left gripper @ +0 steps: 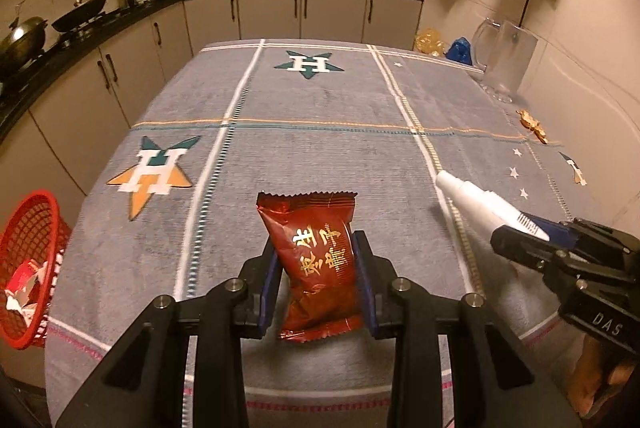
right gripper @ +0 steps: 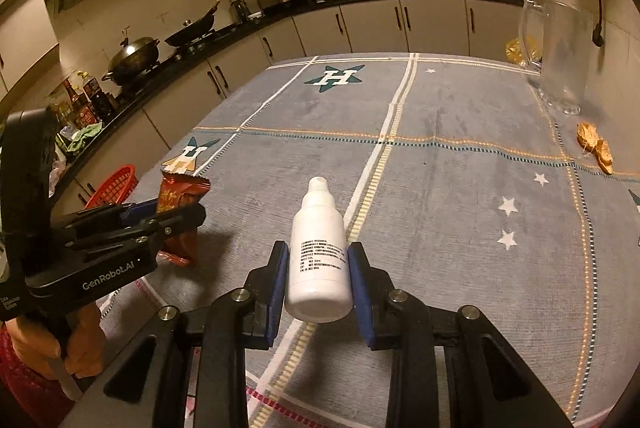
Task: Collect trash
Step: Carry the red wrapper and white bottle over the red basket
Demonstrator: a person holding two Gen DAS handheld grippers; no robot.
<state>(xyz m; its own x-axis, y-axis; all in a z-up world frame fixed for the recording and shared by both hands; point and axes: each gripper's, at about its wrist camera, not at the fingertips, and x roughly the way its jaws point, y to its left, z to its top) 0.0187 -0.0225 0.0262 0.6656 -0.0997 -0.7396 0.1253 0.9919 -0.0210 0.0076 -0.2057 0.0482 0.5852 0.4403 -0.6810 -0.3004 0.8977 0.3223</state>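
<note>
The left gripper (left gripper: 316,276) is clenched on a dark red snack packet (left gripper: 316,264) with gold lettering, its blue-padded fingers (left gripper: 269,284) pressing both sides of the packet, which stands upright between them and is lifted off the cloth. The right gripper (right gripper: 318,280) is clamped on a small white plastic bottle (right gripper: 318,260), the blue pads squeezing its lower body while the capped neck points away from the camera, tilted a little to the left. In the left wrist view the bottle (left gripper: 480,208) and the right gripper (left gripper: 532,240) come in from the right edge, near the packet but apart from it. Both are held above the bench (left gripper: 320,148), which is covered by a grey-blue cloth with star-and-H motifs and striped lines. A red mesh basket (left gripper: 28,268) sits beyond the bench's left edge, lower down, with crumpled red-and-white wrappers (left gripper: 22,292) inside. Near the far right of the bench lie golden crumpled scraps (right gripper: 596,148), just in front of a clear glass pitcher (right gripper: 560,60).
</note>
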